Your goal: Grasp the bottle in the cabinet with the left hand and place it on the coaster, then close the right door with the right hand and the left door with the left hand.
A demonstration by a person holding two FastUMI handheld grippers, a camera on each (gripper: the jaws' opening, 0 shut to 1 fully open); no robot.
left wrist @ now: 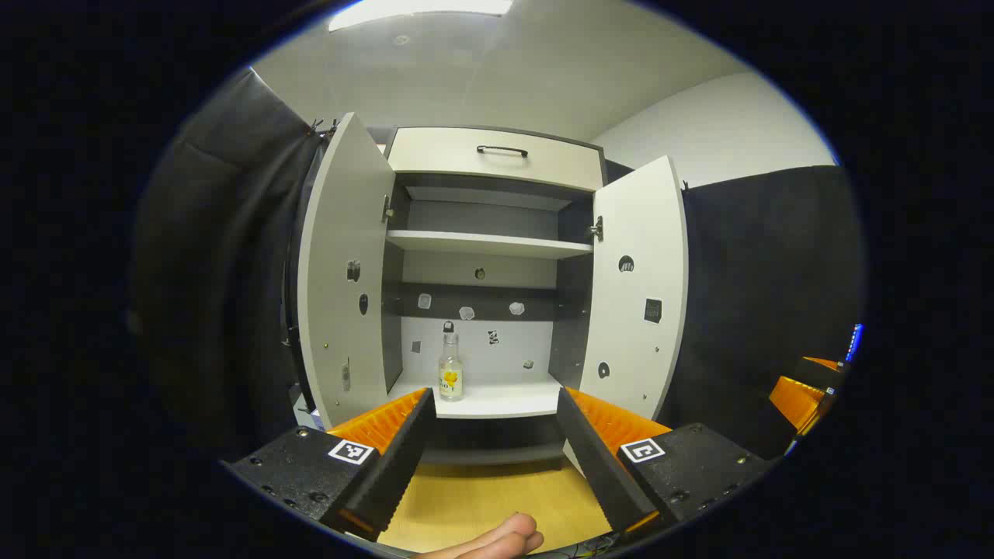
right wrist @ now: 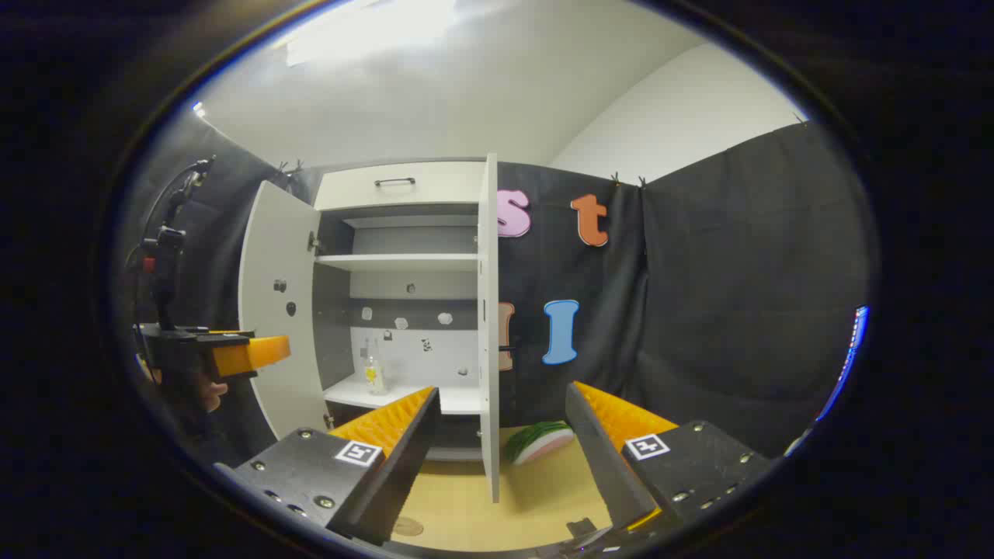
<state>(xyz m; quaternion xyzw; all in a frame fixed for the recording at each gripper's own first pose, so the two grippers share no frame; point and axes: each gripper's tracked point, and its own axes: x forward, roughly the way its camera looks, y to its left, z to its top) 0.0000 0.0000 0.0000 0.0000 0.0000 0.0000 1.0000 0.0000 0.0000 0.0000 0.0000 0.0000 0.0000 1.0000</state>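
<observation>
A small clear bottle [left wrist: 450, 373] with a yellow label stands upright on the cabinet's lower shelf [left wrist: 497, 400], toward its left side. Both cabinet doors are swung open: the left door [left wrist: 345, 272] and the right door [left wrist: 641, 287]. My left gripper [left wrist: 495, 396] is open, short of the shelf, with the bottle just left of its centre line and nothing between its fingers. In the right gripper view my right gripper [right wrist: 503, 392] is open and empty, facing the edge of the right door [right wrist: 488, 326]. The bottle [right wrist: 374, 373] shows inside. A small round coaster [right wrist: 407, 526] lies on the wooden table near its left finger.
The left gripper [right wrist: 233, 353], held by a hand, hovers before the left door [right wrist: 272, 326]. A watermelon-slice object [right wrist: 540, 439] lies on the table [right wrist: 536, 497] right of the right door. A drawer [left wrist: 497, 155] tops the cabinet. A fingertip [left wrist: 497, 539] shows at the bottom. The right gripper [left wrist: 808, 392] sits far right.
</observation>
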